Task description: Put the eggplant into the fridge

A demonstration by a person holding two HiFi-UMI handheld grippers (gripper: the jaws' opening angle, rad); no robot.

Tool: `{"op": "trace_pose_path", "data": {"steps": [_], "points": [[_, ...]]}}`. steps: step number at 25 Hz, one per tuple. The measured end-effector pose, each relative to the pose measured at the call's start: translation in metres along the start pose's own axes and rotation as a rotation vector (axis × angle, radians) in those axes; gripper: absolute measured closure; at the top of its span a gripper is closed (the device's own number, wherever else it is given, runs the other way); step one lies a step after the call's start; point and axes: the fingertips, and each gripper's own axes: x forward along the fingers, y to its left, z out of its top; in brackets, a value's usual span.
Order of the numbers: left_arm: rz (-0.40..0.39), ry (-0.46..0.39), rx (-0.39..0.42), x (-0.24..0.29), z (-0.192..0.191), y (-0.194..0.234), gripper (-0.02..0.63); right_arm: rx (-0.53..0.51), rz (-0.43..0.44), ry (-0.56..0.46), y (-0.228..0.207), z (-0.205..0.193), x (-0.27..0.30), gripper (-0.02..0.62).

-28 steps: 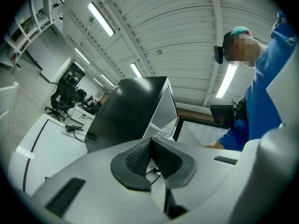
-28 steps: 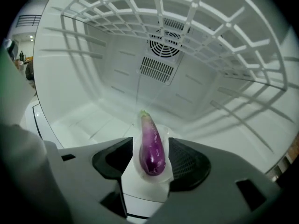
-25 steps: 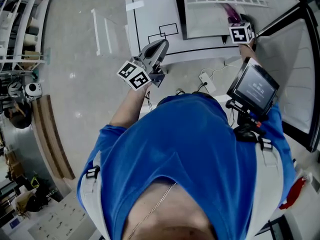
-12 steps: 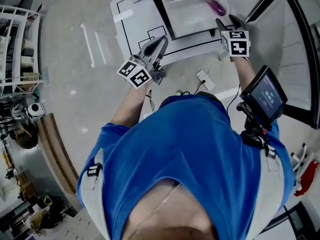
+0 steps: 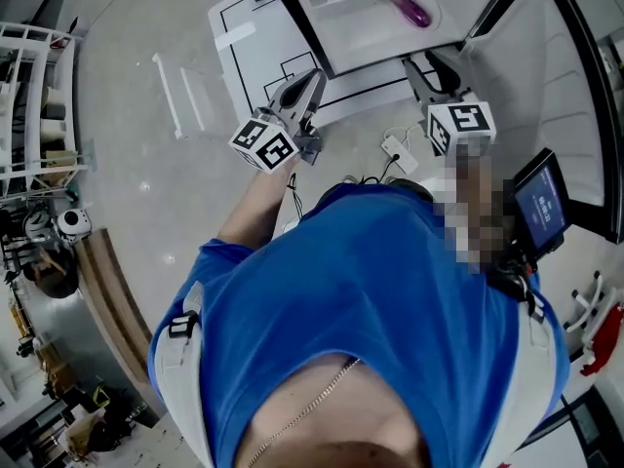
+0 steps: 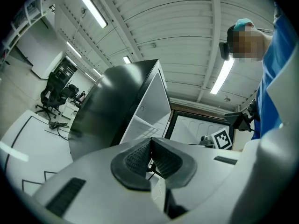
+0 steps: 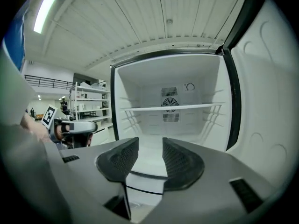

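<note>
The purple eggplant [image 5: 411, 10] lies on the white floor of the open fridge [image 5: 370, 42], at the top of the head view. My right gripper [image 5: 436, 69] is just outside the fridge's front edge, clear of the eggplant. Its jaws have just been closing, but in the right gripper view the right gripper [image 7: 150, 153] is still open with nothing between the pads. That view faces the fridge's wire shelf [image 7: 173, 108]; the eggplant is hidden there. My left gripper [image 5: 310, 84] is shut and empty, left of the fridge. The left gripper [image 6: 150, 153] has its pads pressed together.
The fridge door [image 5: 551, 57] stands open at the right. A white floor mat with black lines [image 5: 258, 52] lies under the fridge. A power strip [image 5: 395, 150] and cable lie by the person's feet. Shelving [image 5: 39, 86] stands far left. A small monitor [image 5: 544, 208] hangs at the right.
My right gripper has drawn back out of the fridge toward the person, away from the eggplant, which stays lying inside. My left gripper has hardly shifted.
</note>
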Motion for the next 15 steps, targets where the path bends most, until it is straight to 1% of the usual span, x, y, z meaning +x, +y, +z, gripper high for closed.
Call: {"op": "trace_pose_path", "data": {"steps": [4,7,11,15], "points": [[-0.001,-0.006,-0.024,0.004,-0.006,-0.001,0.598,0.027,0.036,-0.026,0.017,0.0,-0.013,0.437],[0.01,-0.003,-0.019,0.007,-0.011,-0.001,0.598,0.034,0.051,-0.041,0.024,0.0,-0.018,0.442],[0.012,0.005,-0.002,0.008,-0.014,-0.004,0.598,0.044,0.046,-0.052,0.024,0.002,-0.025,0.442],[0.013,-0.003,-0.004,0.009,-0.016,-0.007,0.598,0.052,0.038,-0.048,0.021,-0.003,-0.028,0.443]]}}
